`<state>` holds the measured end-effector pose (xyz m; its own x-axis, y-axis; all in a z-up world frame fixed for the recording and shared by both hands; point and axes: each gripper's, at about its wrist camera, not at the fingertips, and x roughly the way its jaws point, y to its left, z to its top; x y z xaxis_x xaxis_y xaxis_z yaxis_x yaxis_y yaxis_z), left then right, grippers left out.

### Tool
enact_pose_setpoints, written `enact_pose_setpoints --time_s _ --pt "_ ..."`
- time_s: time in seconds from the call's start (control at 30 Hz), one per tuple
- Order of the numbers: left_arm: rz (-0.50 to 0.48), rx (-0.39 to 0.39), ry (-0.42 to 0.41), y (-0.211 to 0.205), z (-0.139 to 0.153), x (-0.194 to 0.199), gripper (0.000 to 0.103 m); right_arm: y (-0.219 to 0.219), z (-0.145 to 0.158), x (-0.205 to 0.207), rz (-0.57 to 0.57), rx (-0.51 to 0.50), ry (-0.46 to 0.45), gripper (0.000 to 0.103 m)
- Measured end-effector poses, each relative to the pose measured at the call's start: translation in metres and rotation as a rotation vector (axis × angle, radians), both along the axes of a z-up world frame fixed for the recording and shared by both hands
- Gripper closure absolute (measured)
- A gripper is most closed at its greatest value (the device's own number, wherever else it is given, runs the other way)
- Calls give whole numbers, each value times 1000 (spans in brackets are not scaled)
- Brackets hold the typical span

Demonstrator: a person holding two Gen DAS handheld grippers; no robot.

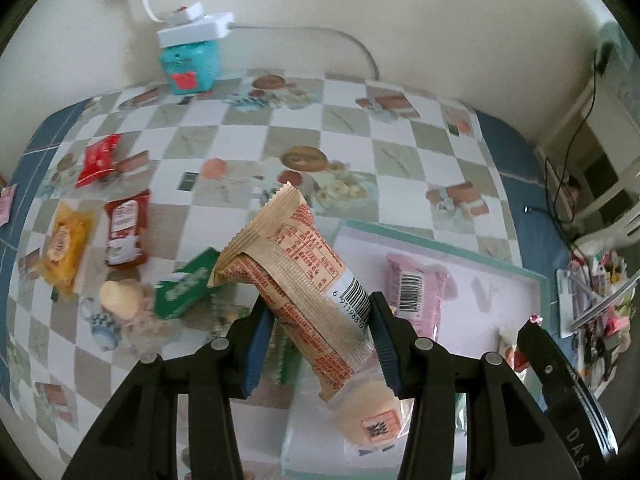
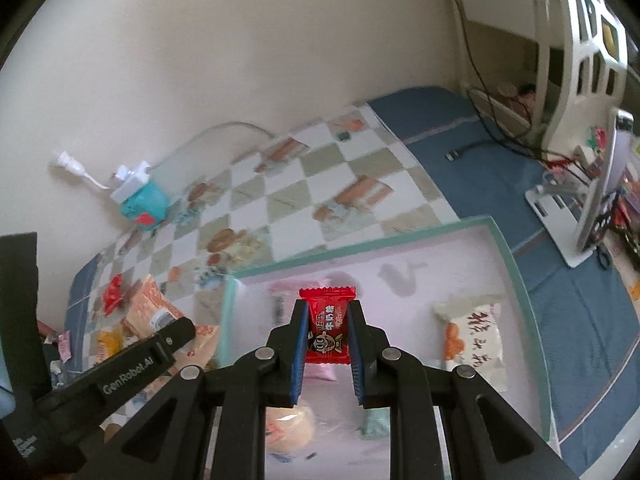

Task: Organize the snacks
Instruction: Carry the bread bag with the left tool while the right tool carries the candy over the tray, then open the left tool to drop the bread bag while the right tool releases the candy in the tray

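The long tan snack packet (image 1: 308,280) is clamped crosswise between the blue pads of the left gripper (image 1: 320,344), its crimped end raised over the checked tablecloth (image 1: 248,136), its clear end down over the near left corner of the shallow pink tray (image 1: 496,280); the right gripper (image 2: 327,334) has its jaws closed tight on a small red candy wrapper (image 2: 327,320), held above the tray's (image 2: 472,240) middle; inside the tray lie a pink packet (image 1: 416,292) near its far left side, a white packet with orange print (image 2: 472,336) toward its right edge, and a round pale cake (image 2: 288,428) near its front edge; on the cloth left of the tray sit a green packet (image 1: 188,286), a ketchup sachet (image 1: 126,228), a yellow packet (image 1: 66,248) and a red packet (image 1: 100,158) toward the left edge; a teal box (image 1: 190,64) with a white charger (image 1: 196,26) on top stands at the far edge against the wall.
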<state>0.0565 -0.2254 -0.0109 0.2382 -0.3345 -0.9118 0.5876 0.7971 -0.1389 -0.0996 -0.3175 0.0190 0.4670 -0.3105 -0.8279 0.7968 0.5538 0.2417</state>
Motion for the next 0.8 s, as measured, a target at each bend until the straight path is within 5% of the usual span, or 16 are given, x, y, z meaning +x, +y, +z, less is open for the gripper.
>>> enact_pose_setpoints --time_s 0.3,0.8 --pt "-65 44 -14 -33 -25 -14 54 -24 -29 -20 -64 34 44 83" --pt "-166 24 -1 -58 -31 -37 54 -35 -37 -31 -111 36 66 83"
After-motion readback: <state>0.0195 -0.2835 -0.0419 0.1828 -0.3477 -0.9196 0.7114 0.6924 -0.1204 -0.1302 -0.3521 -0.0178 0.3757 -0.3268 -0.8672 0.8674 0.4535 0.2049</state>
